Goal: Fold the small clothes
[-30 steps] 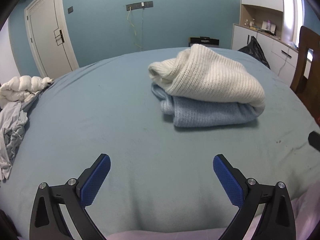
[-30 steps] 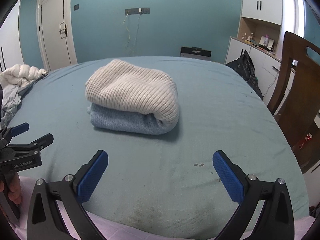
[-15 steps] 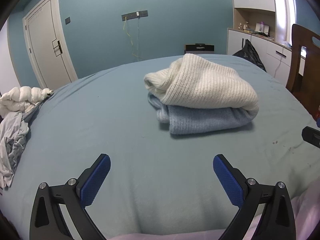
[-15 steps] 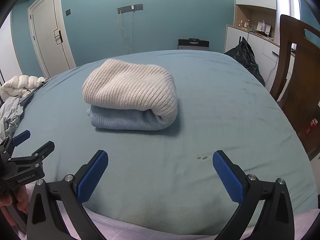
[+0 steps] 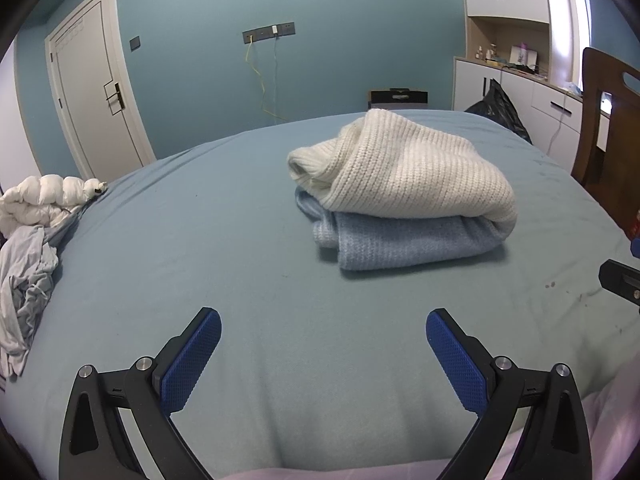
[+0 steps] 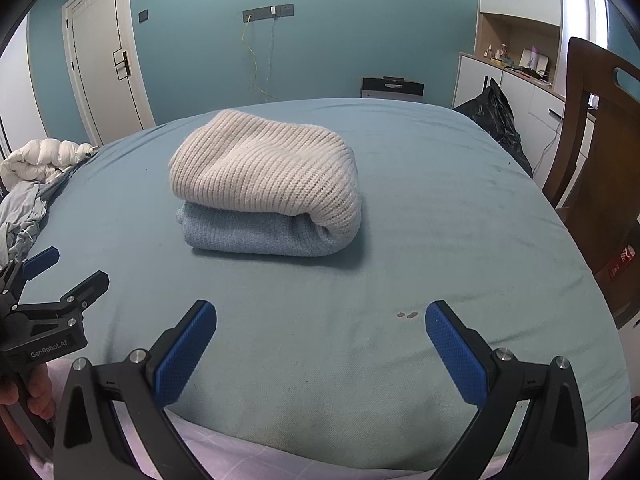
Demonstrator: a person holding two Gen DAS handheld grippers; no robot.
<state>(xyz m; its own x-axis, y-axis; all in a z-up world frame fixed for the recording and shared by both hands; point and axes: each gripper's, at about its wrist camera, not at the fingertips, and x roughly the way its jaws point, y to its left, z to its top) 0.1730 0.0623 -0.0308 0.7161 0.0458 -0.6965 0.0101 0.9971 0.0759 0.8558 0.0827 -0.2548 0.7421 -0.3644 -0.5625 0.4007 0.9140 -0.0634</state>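
Cream ribbed knit sits on top: in the left wrist view a folded cream sweater [image 5: 404, 168] lies squarely on a folded pale blue sweater [image 5: 400, 242], the two stacked out in the middle of the teal bedsheet [image 5: 200, 240], presumably so the finished pieces stay clear of the working edge. The left gripper [image 5: 323, 354] hovers at the near edge with its blue pads spread wide and nothing between them. Off to the left a crumpled grey garment [image 5: 24, 280] lies heaped against a white puffer jacket [image 5: 44, 200]; I would judge that heap to be what remains to fold.

In the right wrist view the same stack shows from the other side, cream sweater [image 6: 264, 170] over blue sweater [image 6: 256, 232], folded edges fairly even. The right gripper [image 6: 321, 344] is likewise spread apart and empty, held low over the sheet, well short of the stack. The left gripper [image 6: 60, 276] appears at the left edge, a hand [image 6: 24, 404] around its handle. A wooden chair [image 6: 600, 168] stands beside the bed on the right.
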